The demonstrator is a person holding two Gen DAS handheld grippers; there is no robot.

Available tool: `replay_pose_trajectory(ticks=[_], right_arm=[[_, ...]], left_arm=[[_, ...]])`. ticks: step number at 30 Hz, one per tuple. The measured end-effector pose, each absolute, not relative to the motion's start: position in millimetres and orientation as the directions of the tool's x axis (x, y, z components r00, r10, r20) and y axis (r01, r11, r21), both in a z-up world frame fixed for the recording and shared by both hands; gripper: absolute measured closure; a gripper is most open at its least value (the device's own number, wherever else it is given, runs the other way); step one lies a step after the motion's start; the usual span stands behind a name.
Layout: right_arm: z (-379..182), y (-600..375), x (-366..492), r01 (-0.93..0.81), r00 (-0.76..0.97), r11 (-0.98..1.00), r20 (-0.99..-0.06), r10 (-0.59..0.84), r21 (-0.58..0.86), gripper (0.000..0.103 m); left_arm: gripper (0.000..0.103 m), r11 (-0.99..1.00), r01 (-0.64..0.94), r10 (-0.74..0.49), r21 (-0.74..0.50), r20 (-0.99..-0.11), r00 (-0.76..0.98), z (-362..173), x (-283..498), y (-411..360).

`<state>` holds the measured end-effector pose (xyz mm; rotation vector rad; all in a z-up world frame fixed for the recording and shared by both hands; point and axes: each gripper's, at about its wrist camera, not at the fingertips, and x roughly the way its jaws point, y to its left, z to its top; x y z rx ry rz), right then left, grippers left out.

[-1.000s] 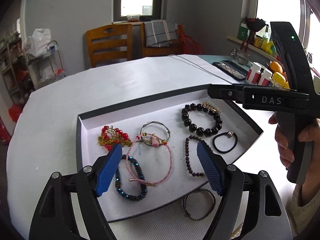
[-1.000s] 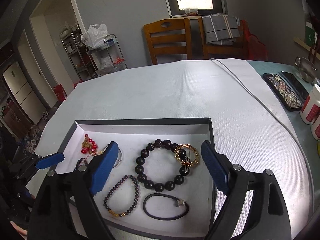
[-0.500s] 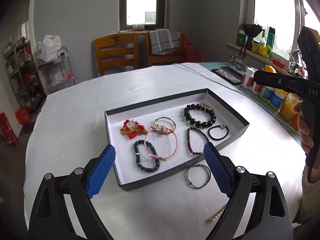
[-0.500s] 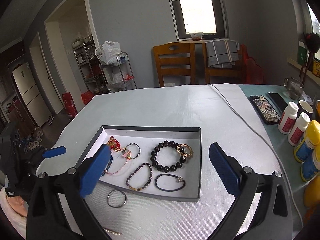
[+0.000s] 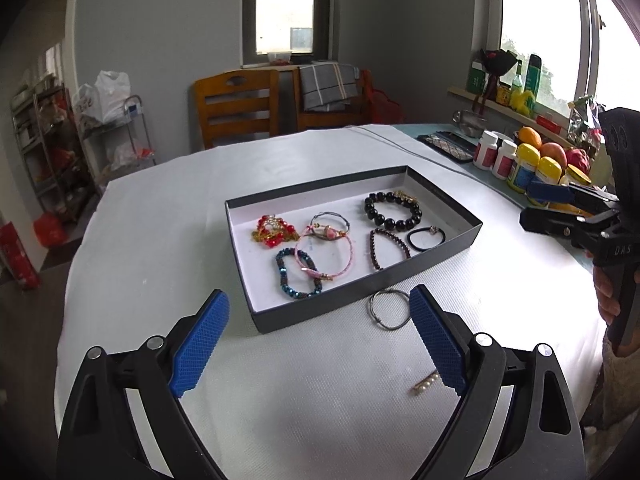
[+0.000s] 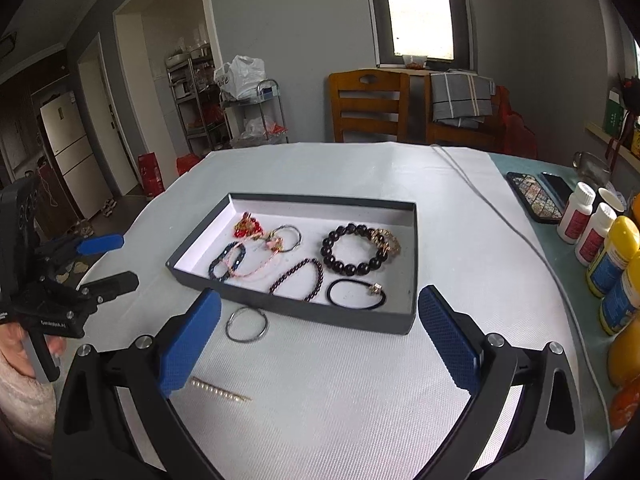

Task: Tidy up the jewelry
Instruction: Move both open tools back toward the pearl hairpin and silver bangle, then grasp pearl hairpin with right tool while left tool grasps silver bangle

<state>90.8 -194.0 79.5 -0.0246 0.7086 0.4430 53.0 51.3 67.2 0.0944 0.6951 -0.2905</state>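
A dark tray (image 5: 360, 294) (image 6: 296, 306) with a white floor holds several bracelets: red beads (image 5: 274, 232), a blue bead loop (image 5: 296, 274), a pink cord (image 5: 332, 256), big black beads (image 5: 392, 210) (image 6: 354, 248) and a black hair tie (image 5: 426, 238) (image 6: 356, 294). A thin metal ring (image 5: 390, 308) (image 6: 247, 324) and a pearl hair pin (image 5: 426, 384) (image 6: 220, 390) lie on the cloth in front of the tray. My left gripper (image 5: 318, 344) is open and empty, short of the tray. My right gripper (image 6: 318, 342) is open and empty too.
White cloth covers the round table (image 5: 160, 216). Pill bottles (image 6: 588, 224), yellow jars (image 5: 532, 168), fruit and a dark patterned case (image 6: 534, 196) stand along the right edge. A cable (image 6: 500, 216) runs across the cloth. Wooden chairs (image 6: 368, 104) stand behind the table.
Both grippers have pulled back and up from over the tray. The whole tray, the ring and the pearl pin now show in front of them.
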Motion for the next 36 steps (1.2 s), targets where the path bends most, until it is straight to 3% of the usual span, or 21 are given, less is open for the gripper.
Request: replay_pose_trajectory(ticks=[10, 20, 30, 36], right_arm=[[13.0, -149.0, 71.1, -0.538, 0.506, 0.836, -0.753, 0.42, 0.105, 0.006], [-10.0, -105.7, 48.6, -0.676, 0.447, 0.737, -0.797, 0.407, -0.003, 0.009], [-19.2, -84.6, 48.1, -0.726, 0.424, 0.687, -0.808, 0.409, -0.033, 0.036], [-17.3, -90.4, 46.2, -0.738, 0.385, 0.675, -0.807, 0.449, 0.023, 0.063]], left_arm=[[0.009, 0.956, 0.292, -0.225, -0.024, -0.702, 0.676, 24.4, 47.8, 51.7], [0.009, 0.961, 0.277, -0.211, -0.025, -0.713, 0.668, 11.0, 52.7, 56.6], [0.009, 0.958, 0.284, -0.219, -0.03, -0.717, 0.662, 8.4, 53.5, 56.2], [0.009, 0.954, 0.298, -0.229, -0.033, -0.721, 0.654, 6.9, 53.3, 51.9]])
